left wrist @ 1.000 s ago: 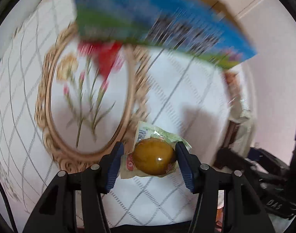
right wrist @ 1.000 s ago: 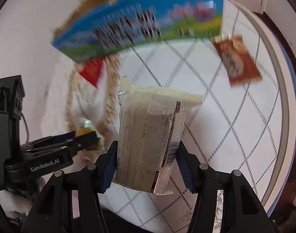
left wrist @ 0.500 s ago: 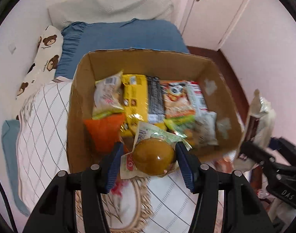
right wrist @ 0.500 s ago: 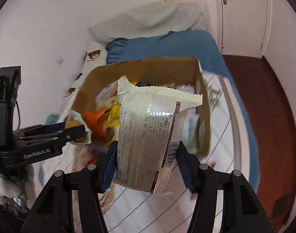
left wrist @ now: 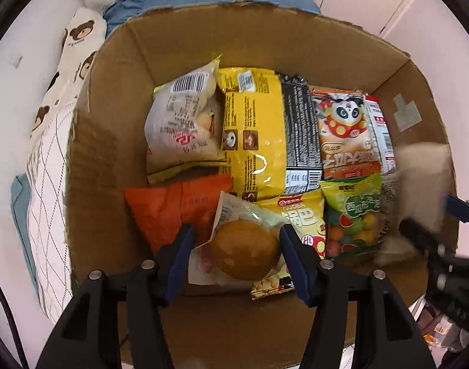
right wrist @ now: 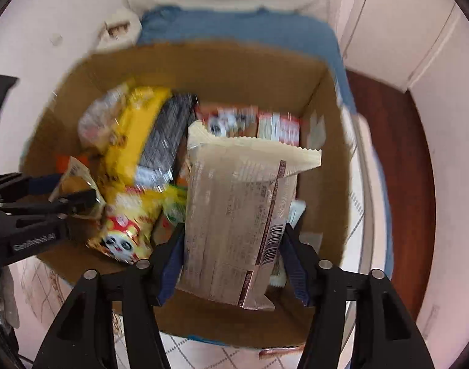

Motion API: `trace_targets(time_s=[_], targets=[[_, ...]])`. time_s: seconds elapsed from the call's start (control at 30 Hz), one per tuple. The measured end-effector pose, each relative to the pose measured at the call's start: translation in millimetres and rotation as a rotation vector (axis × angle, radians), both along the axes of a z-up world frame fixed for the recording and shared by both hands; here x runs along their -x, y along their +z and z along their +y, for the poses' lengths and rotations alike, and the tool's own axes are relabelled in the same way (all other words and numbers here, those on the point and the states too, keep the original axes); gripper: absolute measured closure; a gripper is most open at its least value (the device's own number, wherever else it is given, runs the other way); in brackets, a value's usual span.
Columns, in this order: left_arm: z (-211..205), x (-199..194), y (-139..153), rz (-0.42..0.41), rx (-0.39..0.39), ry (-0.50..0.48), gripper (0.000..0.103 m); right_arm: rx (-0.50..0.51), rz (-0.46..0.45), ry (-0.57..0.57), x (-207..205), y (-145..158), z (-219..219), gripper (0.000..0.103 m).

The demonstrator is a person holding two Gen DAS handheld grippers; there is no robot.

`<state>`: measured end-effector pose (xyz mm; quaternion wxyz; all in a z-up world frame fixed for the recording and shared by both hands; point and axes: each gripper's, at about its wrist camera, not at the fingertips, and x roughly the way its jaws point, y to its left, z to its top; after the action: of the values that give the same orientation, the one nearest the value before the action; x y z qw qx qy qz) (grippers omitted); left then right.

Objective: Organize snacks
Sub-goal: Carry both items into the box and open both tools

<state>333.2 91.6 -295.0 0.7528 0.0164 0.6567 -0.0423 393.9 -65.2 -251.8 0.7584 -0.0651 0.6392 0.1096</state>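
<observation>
A: Entry, both wrist views. The left gripper points down over the open cardboard box. The sealed brown egg packet sits between its blue pads. Jaws are opening; there is a gap on the left side of the packet, and I cannot tell if the right pad still touches it.

B: And the right gripper?

A: Also above the box, toward its right side. The beige snack packet stands upright between its fingers, serrated top edge up, barcode on the right. Jaws opening here too; the pads sit just beside the wrapper's edges and no squeeze shows.

B: Box contents?

A: From the left wrist view: a white packet at upper left, a large yellow bag in the middle, a black-backed pack beside it, a panda packet to its right, an orange pouch at lower left and a green candy bag at lower right. 6 packets noted; more lie under them.

B: Surroundings?

A: The box sits on a checked tablecloth. A blue bedsheet shows behind it. The right wrist view is motion-blurred.
</observation>
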Motion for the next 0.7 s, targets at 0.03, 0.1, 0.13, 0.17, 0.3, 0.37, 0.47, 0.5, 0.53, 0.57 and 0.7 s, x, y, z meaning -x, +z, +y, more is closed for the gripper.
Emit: trace_targets(time_s=[0.03,0.1,0.13,0.17,0.3,0.37,0.47,0.5,0.53,0.57,0.7], targets=[[1.3,-0.1,-0.3,0.001,0.024,0.003,0.032,-0.007,0.010,-0.007,-0.2,-3.1,-1.0,0.010],[4.0,0.3,1.9,0.006,0.064,0.015,0.019,-0.007,0.009,-0.026,1.0,-3.0,-4.1,0.006],[4.1,0.9,4.8,-0.001,0.068,0.016,0.011,-0.015,0.008,-0.041,1.3,-1.2,-7.2,0.006],[3.7,1.4,7.4,-0.012,0.051,0.015,0.010,-0.032,0.006,-0.052,1.4,0.7,-9.9,0.006],[7.3,6.8,18.1,-0.047,0.051,0.033,0.010,-0.061,-0.024,-0.094,7.4,15.2,-19.0,0.006],[9.5,11.6,25.3,-0.062,0.066,0.044,0.010,-0.073,-0.041,-0.115,9.4,22.6,-25.1,0.006],[8.6,20.0,40.2,-0.110,0.063,0.047,0.010,-0.066,-0.072,-0.135,13.9,32.2,-29.4,0.006],[6.2,21.1,47.9,-0.125,0.057,0.049,0.010,-0.064,-0.081,-0.137,16.1,35.8,-29.9,0.006],[4.5,25.3,52.3,-0.146,0.047,0.050,0.010,-0.061,-0.087,-0.139,18.2,37.6,-29.7,0.006],[4.4,29.9,57.3,-0.167,0.042,0.052,0.010,-0.058,-0.098,-0.142,20.0,38.6,-29.4,0.006],[4.7,47.5,76.5,-0.246,0.024,0.061,0.010,-0.051,-0.136,-0.145,34.6,51.1,-31.1,0.006]])
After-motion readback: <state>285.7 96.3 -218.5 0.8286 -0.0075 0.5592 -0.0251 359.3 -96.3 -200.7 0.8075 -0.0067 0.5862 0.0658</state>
